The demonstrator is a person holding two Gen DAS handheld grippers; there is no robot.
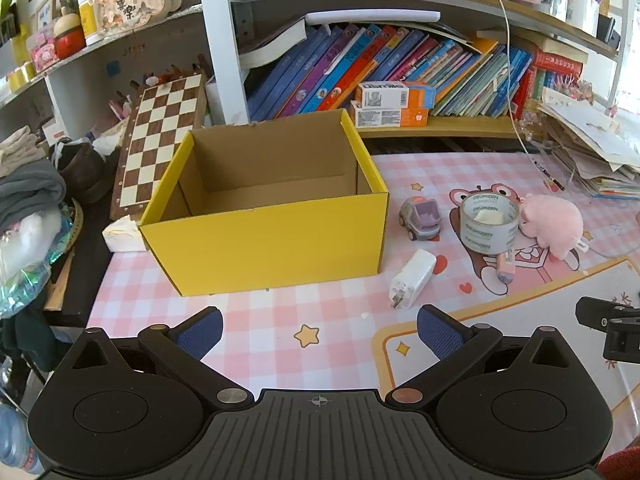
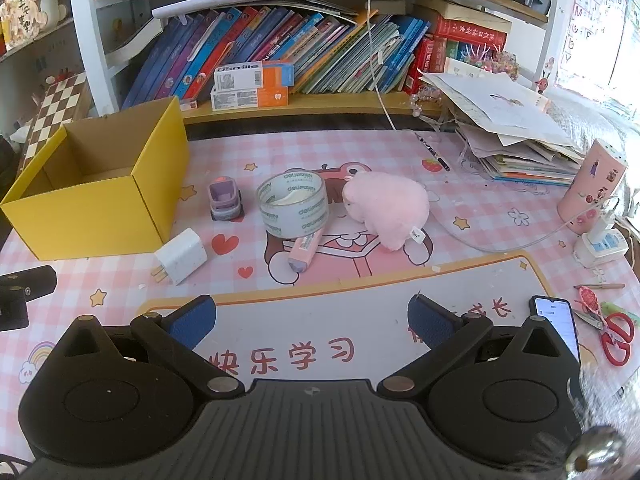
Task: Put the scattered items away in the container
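The left gripper hovers low over the pink checked mat, its blue-padded fingers spread wide with nothing between them. Ahead and slightly left of them stands the yellow cardboard box, open at the top and bare inside. To the right of the box, in order, lie the white charger plug just off its front corner, the small purple toy car behind it, the roll of clear tape standing on its flat side, a pink eraser poking out from under the roll's near edge, and the pink plush toy touching the roll on its far side. All sit well ahead of the left fingers and to their right.

The right gripper is likewise released, pads apart and gripping nothing, above the white panel of the mat. The tape roll and eraser lie straight ahead of it, the plug ahead to the left, the plush ahead to the right.

Behind the mat runs a bookshelf packed with leaning books; a chessboard leans at the far left. On the right are a stack of papers, a phone and red scissors.
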